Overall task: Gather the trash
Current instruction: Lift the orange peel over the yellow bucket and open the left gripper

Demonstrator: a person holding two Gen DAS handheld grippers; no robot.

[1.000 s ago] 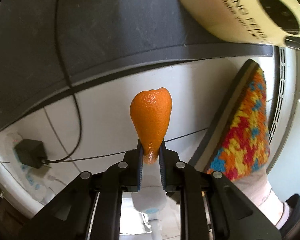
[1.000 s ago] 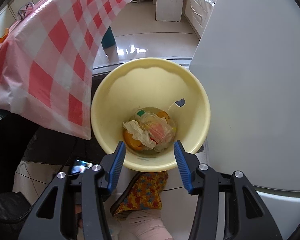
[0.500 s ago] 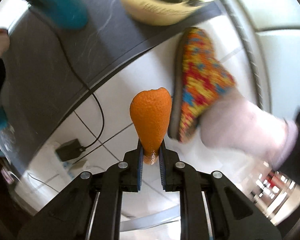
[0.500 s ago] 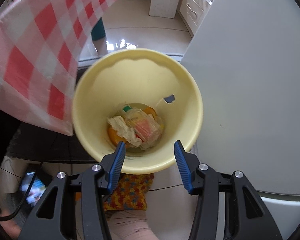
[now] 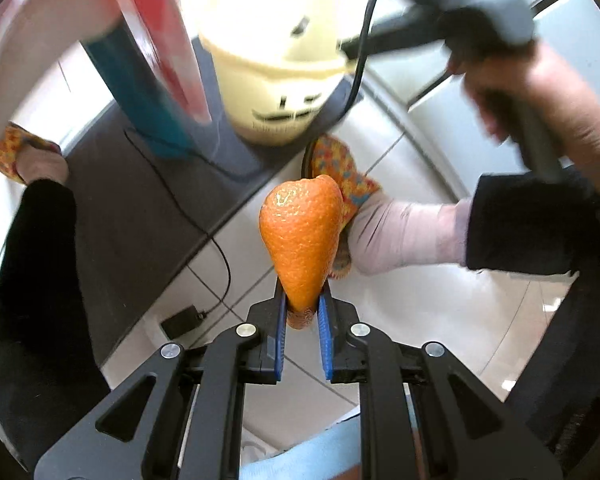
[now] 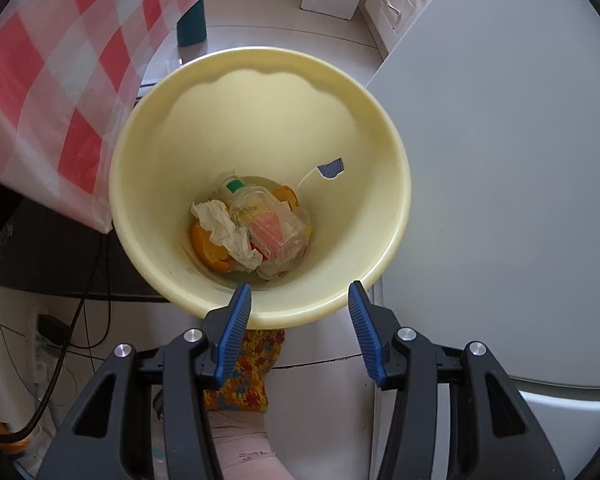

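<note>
- Left wrist view: the left tongs (image 5: 302, 322) stay clamped on the narrow end of an orange peel (image 5: 302, 236), which stands up past the blue pads (image 5: 281, 340). A second ago this camera looked down at floor tile and the side of the bin; now it has swung up, so the yellow bin (image 5: 278, 80) shows its open mouth at the top of the frame, well apart from the peel. The view is motion-blurred.
- Also new here: the person's right hand (image 5: 540, 92) on its grip, a checked cloth (image 5: 148, 20) and a teal table leg (image 5: 140, 92) beside the bin, and a knitted slipper (image 5: 344, 176) just behind the peel.
- Judgement: the peel is being carried toward the bin, with the drop not yet made.
- Right wrist view: the right tongs (image 6: 298, 320) hang wide open and hold nothing, above the near rim of the bin (image 6: 148, 240). The bin has drifted only slightly in frame over the last second.
- Inside the bin lie crumpled tissue (image 6: 228, 232), a clear plastic container (image 6: 272, 224) and orange peel pieces (image 6: 206, 246); part of the trash is already collected.
- The checked cloth (image 6: 60, 80) overhangs the bin's left side, and a white appliance (image 6: 500, 160) stands to its right.
</note>
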